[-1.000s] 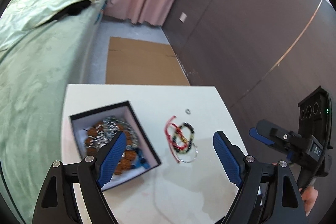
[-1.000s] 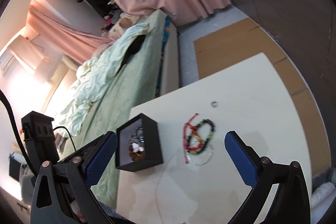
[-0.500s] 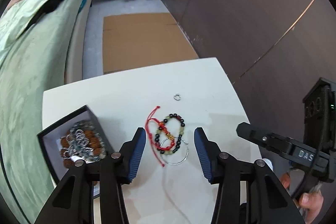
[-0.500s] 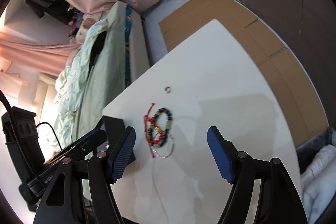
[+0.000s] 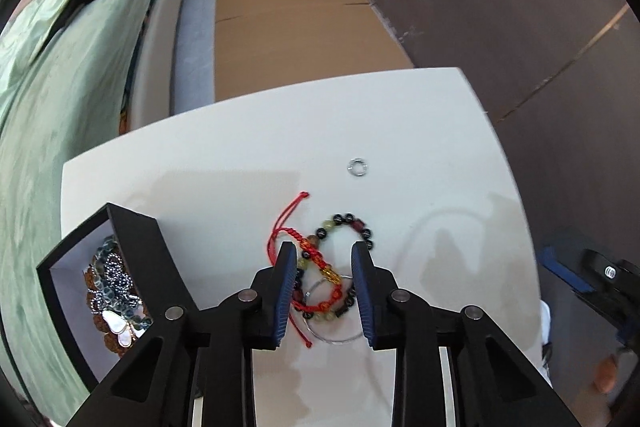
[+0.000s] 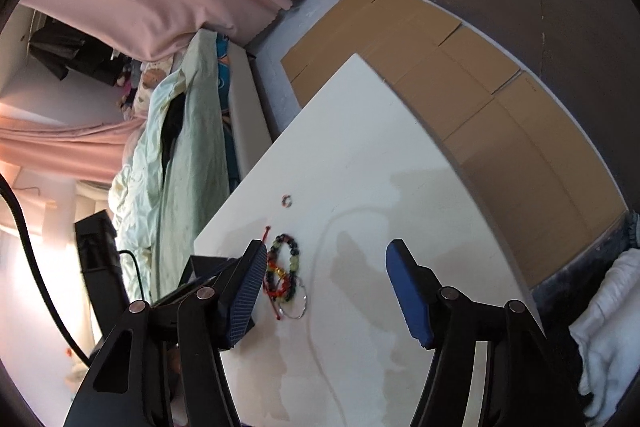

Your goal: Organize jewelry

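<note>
Only the left view shows the box's contents. The left gripper, jaws just closing, straddles tangled bracelets on the table, seemingly not yet pinching. The right gripper is spread, empty, also narrowing.

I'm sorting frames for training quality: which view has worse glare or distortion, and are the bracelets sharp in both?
Left wrist view: even light, bracelets sharp between the left gripper fingers, soft shadows on the table. Right wrist view: blown-out glare at left edge, horizon strongly tilted, bracelets small but legible; fisheye bending in both.
</note>
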